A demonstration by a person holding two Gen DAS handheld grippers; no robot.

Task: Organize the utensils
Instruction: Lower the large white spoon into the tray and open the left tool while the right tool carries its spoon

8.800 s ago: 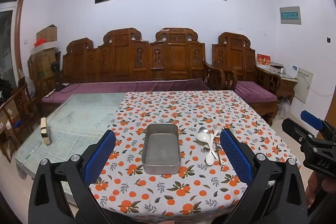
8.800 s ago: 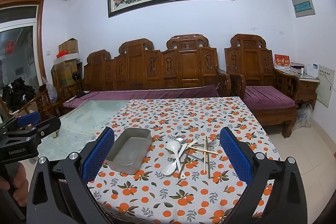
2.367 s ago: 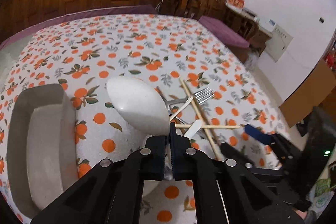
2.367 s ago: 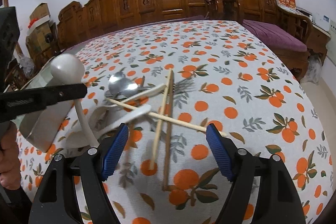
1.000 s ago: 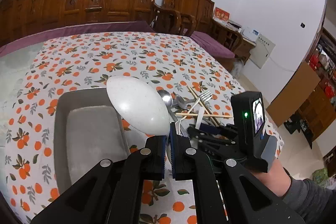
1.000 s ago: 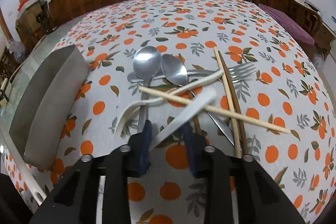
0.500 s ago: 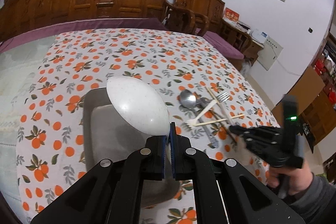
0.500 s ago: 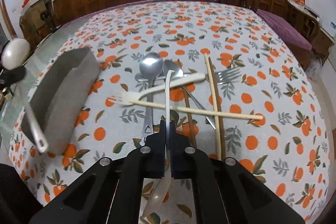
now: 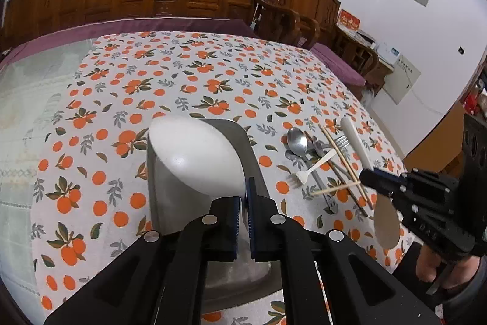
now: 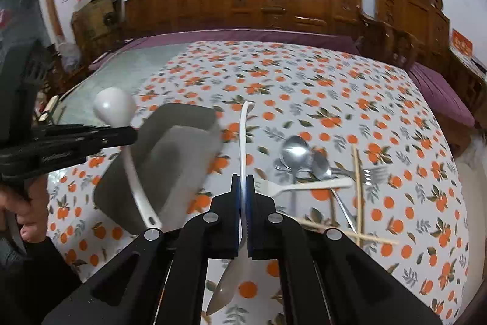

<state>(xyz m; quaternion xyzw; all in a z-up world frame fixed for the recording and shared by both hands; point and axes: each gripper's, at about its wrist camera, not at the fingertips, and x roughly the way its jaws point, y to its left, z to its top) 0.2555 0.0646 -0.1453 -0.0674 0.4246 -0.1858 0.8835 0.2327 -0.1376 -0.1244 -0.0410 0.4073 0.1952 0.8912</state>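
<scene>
Smooth white plastic ladle spoon (image 9: pixel 194 154), glossy and oval, sits clamped in my left tongs (image 9: pixel 245 203) above the dull grey rectangular metal tray (image 10: pixel 182 148). My right tongs (image 10: pixel 244 203) pinch a slim white plastic spoon (image 10: pixel 243 142) mid-handle; its bowl blurs below. Steel spoons (image 10: pixel 293 151), fork and wooden chopsticks (image 10: pixel 357 191) overlap on the orange-printed worktop (image 9: pixel 213 75).

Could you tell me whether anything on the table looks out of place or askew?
Yes: the loose utensils lie in a crossed heap beside the metal tray, chopsticks over forks and spoons. Nothing looks spilled or damaged.
</scene>
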